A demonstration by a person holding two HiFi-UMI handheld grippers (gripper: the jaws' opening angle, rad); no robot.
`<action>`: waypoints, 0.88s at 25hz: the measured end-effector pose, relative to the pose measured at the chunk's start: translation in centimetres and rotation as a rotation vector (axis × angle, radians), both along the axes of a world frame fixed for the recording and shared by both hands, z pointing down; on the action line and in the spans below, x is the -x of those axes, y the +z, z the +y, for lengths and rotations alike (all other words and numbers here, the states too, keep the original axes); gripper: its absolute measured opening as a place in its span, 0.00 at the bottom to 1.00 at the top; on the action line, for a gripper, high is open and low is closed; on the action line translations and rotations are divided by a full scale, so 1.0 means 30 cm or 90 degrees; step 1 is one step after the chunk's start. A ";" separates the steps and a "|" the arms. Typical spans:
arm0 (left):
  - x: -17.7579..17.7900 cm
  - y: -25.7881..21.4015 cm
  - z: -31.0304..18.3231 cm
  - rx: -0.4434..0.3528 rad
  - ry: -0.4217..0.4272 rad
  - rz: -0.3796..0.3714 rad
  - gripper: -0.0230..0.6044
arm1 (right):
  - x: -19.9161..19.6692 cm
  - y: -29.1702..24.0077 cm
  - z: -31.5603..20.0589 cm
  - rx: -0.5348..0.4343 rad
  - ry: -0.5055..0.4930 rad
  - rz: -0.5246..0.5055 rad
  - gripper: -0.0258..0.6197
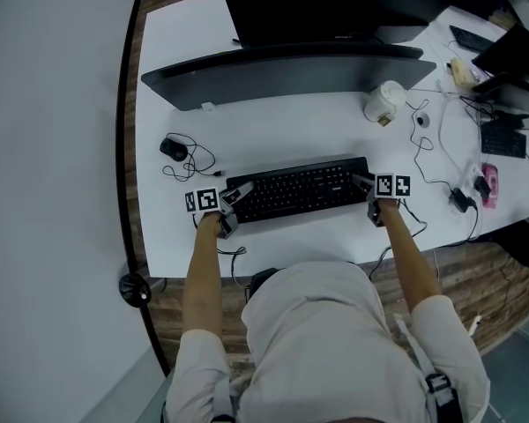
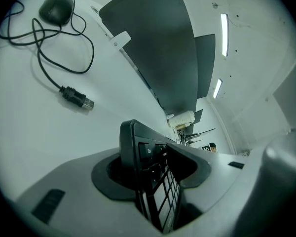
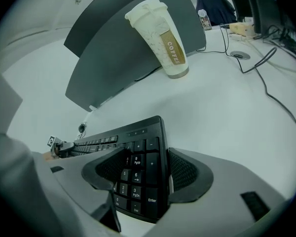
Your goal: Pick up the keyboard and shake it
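Observation:
The black keyboard lies across the white desk in front of the person. My left gripper is at its left end. In the left gripper view the jaws stand on either side of that end of the keyboard, with a dark gap on the key side. My right gripper is at the number-pad end. In the right gripper view its jaws stand wide round the keyboard, not pressing on it.
A curved monitor stands behind the keyboard. A paper coffee cup stands at the back right. A black mouse with a loose cable and USB plug lies at the left. Cables and small devices clutter the right.

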State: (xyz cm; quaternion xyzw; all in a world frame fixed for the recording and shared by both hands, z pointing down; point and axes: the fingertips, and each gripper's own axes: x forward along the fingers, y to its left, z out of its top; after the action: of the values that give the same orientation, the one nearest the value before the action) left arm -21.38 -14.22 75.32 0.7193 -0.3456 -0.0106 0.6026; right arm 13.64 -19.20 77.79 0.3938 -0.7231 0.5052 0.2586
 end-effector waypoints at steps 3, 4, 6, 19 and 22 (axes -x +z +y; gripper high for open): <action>0.006 0.009 0.019 0.011 -0.005 0.007 0.37 | -0.001 0.009 0.014 -0.016 0.005 0.031 0.47; 0.012 0.010 0.023 0.012 -0.008 0.008 0.36 | 0.002 0.011 0.015 -0.022 0.005 0.040 0.47; 0.021 0.009 0.028 0.011 -0.012 0.007 0.36 | 0.007 0.013 0.013 -0.034 -0.002 0.063 0.47; 0.057 0.016 0.022 -0.017 -0.015 -0.127 0.46 | 0.021 0.008 0.015 -0.085 -0.023 0.131 0.47; 0.061 0.017 0.008 -0.019 -0.018 -0.165 0.49 | 0.018 0.007 0.010 -0.095 -0.015 0.130 0.47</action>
State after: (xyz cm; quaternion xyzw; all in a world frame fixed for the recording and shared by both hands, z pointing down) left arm -23.21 -13.97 75.82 0.7184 -0.4306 0.0688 0.5420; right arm 13.11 -18.92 77.99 0.4526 -0.7332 0.4041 0.3071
